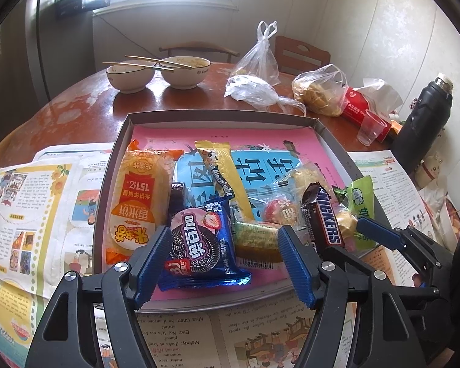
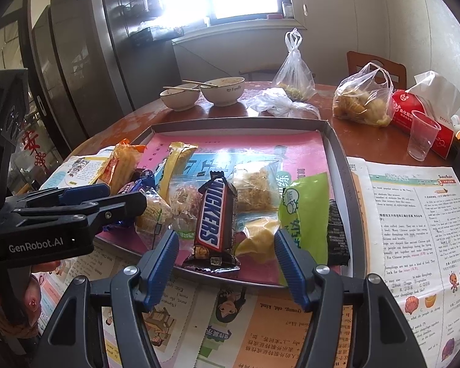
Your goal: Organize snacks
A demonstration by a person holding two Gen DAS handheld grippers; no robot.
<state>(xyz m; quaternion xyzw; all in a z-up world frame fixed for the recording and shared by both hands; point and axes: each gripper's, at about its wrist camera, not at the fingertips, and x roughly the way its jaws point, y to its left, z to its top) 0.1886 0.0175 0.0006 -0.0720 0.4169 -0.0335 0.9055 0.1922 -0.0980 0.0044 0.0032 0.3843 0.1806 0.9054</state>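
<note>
A shallow grey tray (image 1: pixel 113 159) (image 2: pixel 337 147) with a pink lining holds several snacks. In the left wrist view my left gripper (image 1: pixel 222 245) is open, its blue fingers on either side of a blue Oreo pack (image 1: pixel 199 242). Beside that pack lie an orange rice-cracker pack (image 1: pixel 138 202), a yellow bar (image 1: pixel 227 178) and a Snickers bar (image 1: pixel 325 217). In the right wrist view my right gripper (image 2: pixel 227 248) is open around the near end of the Snickers bar (image 2: pixel 214 217), next to a green packet (image 2: pixel 303 211). The left gripper (image 2: pixel 119 202) shows at the left.
The tray sits on newspapers (image 1: pixel 30 214) (image 2: pixel 414 214) on a round red-brown table (image 1: pixel 86 113). Behind it stand two bowls with chopsticks (image 1: pixel 156 73), plastic bags of food (image 1: pixel 322 92), a clear cup (image 2: pixel 421 135), a red tissue pack (image 2: pixel 414 113) and a black thermos (image 1: pixel 423 116).
</note>
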